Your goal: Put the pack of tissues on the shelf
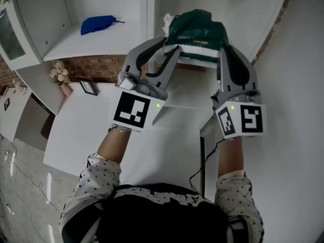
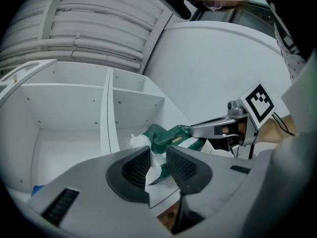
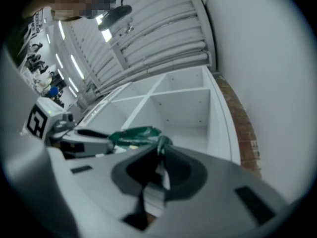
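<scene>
Shelf [image 1: 101,43]: pack [image 1: 197,33] seemingly between both grippers [image 1: 162,50] [image 1: 233,55]

**Person and hand-held grippers: build and dress**

Left gripper [image 1: 169,45] and right gripper [image 1: 230,52]: matt grey moulded shells, with curved arms narrowing toward the tips. Inner pads [image 2: 136,167] are black and finely ribbed. Each gripper carries a white marker cube [image 1: 132,110] printed with black square patterns. A small green light [image 1: 158,105] glows near each cube's edge. A thin black cable [image 1: 194,176] trails from the right gripper. Sleeves [image 1: 98,178] are white with small dark dots and stop short of the wrists. The top [image 1: 162,211] is black with white lettering that is unreadable.
</scene>
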### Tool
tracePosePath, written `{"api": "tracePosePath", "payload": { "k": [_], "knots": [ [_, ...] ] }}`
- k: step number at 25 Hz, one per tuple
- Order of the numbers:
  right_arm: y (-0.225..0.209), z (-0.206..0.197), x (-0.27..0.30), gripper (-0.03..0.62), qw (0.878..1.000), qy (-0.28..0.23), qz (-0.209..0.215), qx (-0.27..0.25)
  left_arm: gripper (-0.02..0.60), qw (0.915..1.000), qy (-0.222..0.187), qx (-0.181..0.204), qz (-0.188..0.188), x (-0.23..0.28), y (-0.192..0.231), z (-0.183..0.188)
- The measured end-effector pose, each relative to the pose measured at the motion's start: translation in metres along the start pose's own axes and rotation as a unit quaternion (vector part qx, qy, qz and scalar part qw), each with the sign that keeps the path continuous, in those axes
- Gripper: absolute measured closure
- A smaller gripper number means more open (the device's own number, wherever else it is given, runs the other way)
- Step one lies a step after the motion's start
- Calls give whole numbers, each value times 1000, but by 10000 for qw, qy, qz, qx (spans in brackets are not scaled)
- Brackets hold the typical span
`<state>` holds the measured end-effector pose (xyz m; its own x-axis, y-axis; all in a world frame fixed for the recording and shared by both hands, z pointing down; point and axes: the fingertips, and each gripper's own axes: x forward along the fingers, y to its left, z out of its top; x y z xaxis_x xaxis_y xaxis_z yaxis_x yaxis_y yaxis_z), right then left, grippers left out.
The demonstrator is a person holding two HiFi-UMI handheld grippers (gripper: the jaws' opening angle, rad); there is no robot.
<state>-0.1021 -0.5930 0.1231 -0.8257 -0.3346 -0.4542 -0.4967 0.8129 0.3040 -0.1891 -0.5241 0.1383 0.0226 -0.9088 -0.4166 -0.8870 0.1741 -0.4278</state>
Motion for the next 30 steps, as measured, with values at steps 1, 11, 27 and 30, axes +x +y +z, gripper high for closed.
{"api": "tracePosePath", "payload": {
  "k": [1,11,27,30],
  "knots": [
    [-1,-3,4,534,10000,37,-14,-1,456,10000,10,49,15,3,2,-1],
    [-9,-16,22,534,9992,309,-157,-214,454,9993,160,326,84,19,7,-10],
    [52,-14,17,499,9721,672,634,-2156,415,9991,210,364,-50,13,6,-12],
    [60,-27,23,499,9748,802,713,-1953,337,9986,292,389,-211,11,1,-14]
  ]
}}
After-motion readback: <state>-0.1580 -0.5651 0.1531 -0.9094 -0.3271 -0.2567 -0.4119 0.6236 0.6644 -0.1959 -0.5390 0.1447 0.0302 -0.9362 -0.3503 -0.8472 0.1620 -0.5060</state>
